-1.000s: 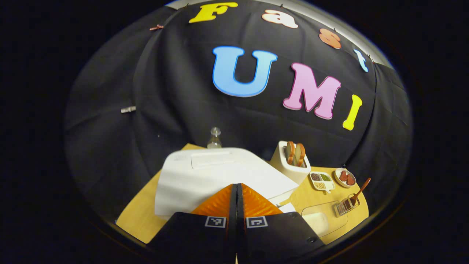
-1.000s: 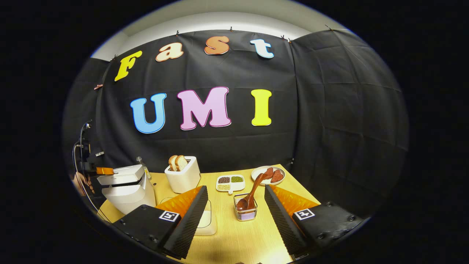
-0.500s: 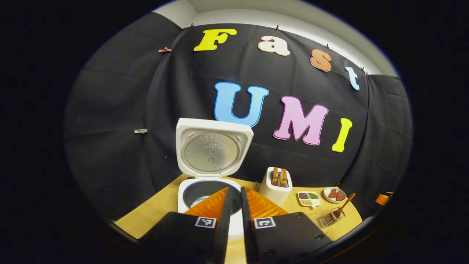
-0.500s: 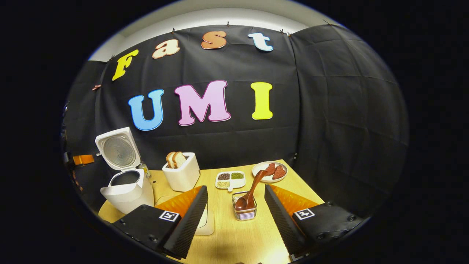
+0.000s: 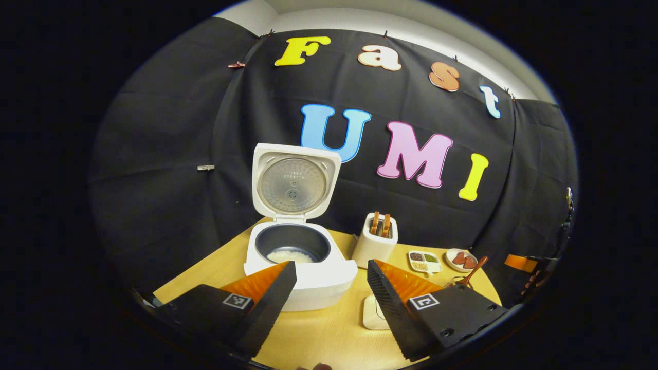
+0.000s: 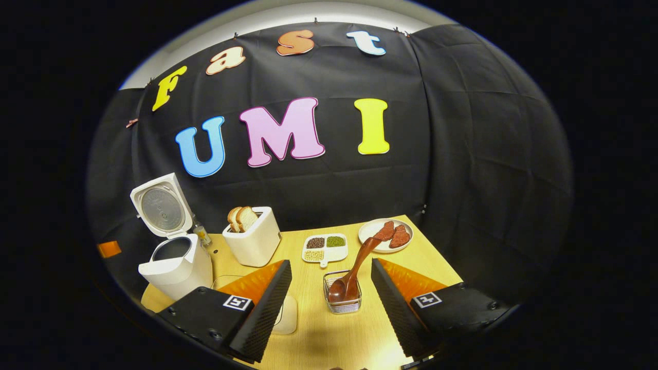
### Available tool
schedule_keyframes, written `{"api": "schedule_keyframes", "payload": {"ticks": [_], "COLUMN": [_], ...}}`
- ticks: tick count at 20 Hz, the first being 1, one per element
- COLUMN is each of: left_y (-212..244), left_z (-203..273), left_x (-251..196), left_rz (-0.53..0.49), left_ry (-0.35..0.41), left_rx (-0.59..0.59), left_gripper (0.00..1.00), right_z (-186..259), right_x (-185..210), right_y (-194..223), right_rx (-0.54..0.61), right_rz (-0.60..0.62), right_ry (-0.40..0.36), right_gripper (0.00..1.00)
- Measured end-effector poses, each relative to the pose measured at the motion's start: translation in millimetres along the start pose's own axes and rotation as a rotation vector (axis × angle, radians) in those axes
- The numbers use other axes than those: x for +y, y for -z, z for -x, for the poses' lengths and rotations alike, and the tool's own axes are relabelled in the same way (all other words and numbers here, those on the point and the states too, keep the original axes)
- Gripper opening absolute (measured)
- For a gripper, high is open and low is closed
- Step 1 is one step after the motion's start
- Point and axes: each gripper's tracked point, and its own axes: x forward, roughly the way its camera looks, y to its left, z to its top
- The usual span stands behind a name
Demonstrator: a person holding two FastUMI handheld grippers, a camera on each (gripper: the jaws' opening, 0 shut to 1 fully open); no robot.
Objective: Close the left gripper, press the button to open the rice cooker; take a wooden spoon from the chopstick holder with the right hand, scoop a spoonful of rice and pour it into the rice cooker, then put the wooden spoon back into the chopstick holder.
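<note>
Counter (image 6: pixel 329 339): a pale wooden top is seen carrying every item, against the black cloth wall.
Rice cooker (image 5: pixel 300 267): placed at the counter's left edge; the lid is stood upright and the dark pot is exposed, with a little white rice in its bottom — the button step is judged done.
Toaster (image 6: pixel 252 236): set toward the counter's back edge, just right of the cooker, with slices standing in it.
Left tool (image 5: pixel 329 288): fingers are spread apart, nothing is held, and it is hung in front of the cooker.
Right tool (image 6: pixel 331 293): fingers are spread wide and empty, and the chopstick holder is framed between them.
Chopstick holder (image 6: pixel 343 300): a small wire basket near the counter's middle.
Wooden spoon (image 6: pixel 354 272): stood bowl-down in the holder, handle leaning up to the right.
Step in hand: the spoon is to be taken — the handle is best pinched high above the holder's rim and lifted along its lean, so that the light basket is not dragged or tipped.
</note>
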Motion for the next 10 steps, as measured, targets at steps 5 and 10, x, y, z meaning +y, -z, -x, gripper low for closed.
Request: {"api": "schedule_keyframes", "payload": {"ticks": [5, 10], "left_y": [20.6, 44.2], "left_z": [11.6, 16.9], "left_x": [-9.1, -13.9], "left_rz": [-0.027, -0.032], "left_ry": [-0.043, -0.103], "left_rx": [0.049, 0.106], "left_gripper": [0.96, 0.96], "right_z": [-38.3, -87.8], "right_x": [-17.0, -34.9], "right_y": [29.0, 52.3], "right_rx": [0.083, 0.158], "right_rz": [-0.065, -0.155], "right_ry": [-0.009, -0.011], "right_gripper": [0.98, 0.99]}}
